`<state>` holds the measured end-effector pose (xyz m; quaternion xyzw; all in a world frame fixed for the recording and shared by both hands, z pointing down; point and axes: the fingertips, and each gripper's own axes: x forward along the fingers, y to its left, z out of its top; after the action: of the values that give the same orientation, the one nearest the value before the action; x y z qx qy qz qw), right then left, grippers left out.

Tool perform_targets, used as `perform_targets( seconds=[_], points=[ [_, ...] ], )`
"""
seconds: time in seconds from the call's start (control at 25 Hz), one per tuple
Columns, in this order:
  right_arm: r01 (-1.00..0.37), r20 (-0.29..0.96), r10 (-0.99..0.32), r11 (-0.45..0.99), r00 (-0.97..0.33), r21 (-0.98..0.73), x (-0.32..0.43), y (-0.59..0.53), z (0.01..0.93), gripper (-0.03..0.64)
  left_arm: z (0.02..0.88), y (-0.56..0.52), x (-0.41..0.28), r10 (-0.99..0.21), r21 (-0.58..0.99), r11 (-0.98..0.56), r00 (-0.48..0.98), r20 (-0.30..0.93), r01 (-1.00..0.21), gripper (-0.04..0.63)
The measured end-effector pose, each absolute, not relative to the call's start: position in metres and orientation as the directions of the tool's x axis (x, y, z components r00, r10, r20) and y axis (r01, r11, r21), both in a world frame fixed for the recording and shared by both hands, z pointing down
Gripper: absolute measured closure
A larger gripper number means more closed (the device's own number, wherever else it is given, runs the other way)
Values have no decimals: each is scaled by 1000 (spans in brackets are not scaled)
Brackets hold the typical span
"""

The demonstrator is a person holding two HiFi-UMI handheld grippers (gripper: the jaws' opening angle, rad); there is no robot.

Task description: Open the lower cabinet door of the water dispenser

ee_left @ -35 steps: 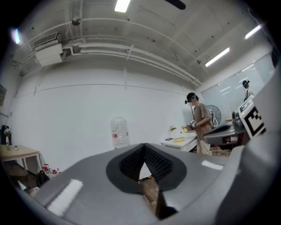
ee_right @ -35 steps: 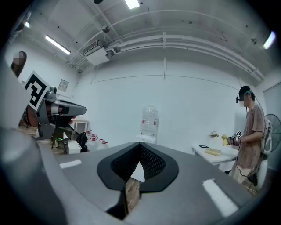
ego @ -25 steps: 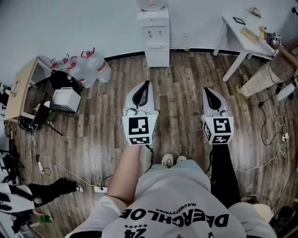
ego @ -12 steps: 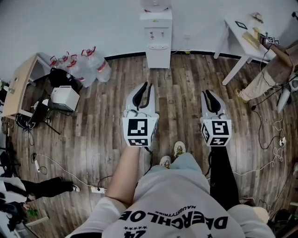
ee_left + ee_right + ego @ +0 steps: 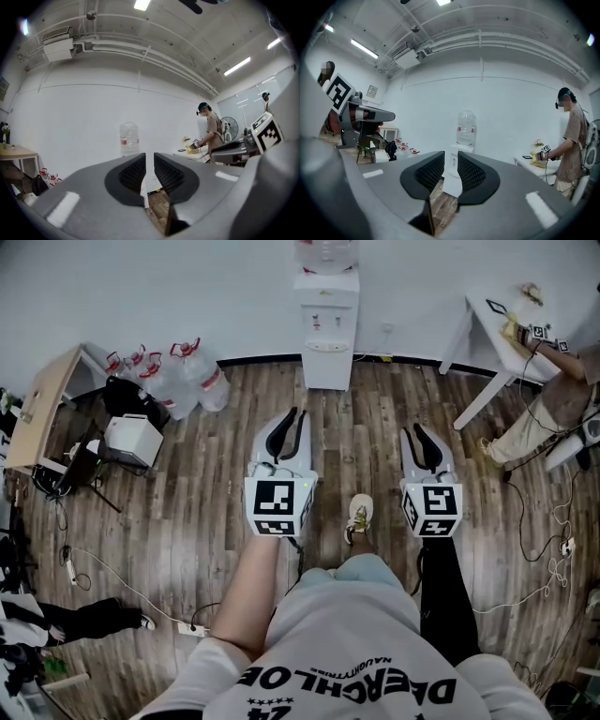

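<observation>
Boxy white water dispenser, wood-plank floor, ribbed pads on right claw

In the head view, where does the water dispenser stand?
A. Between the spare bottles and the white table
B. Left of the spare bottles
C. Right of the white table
A: the dispenser stands at the wall, with the bottles to its left and the table to its right.
</observation>
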<state>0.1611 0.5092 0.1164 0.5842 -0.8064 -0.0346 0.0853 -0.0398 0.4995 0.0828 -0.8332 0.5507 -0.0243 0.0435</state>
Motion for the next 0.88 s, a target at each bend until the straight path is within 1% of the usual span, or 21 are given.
perform_targets(
  seconds=[0.4, 0.88],
  points=[
    [-938, 83, -946, 321, -313, 127, 185, 423, 129, 549, 92, 420, -14, -915, -99, -402, 404, -4, -910, 540],
    [-913, 81, -921, 388, -381, 124, 198, 267, 118, 549, 79, 277, 10, -927, -95, -373, 375, -5, -923, 540]
  ],
)
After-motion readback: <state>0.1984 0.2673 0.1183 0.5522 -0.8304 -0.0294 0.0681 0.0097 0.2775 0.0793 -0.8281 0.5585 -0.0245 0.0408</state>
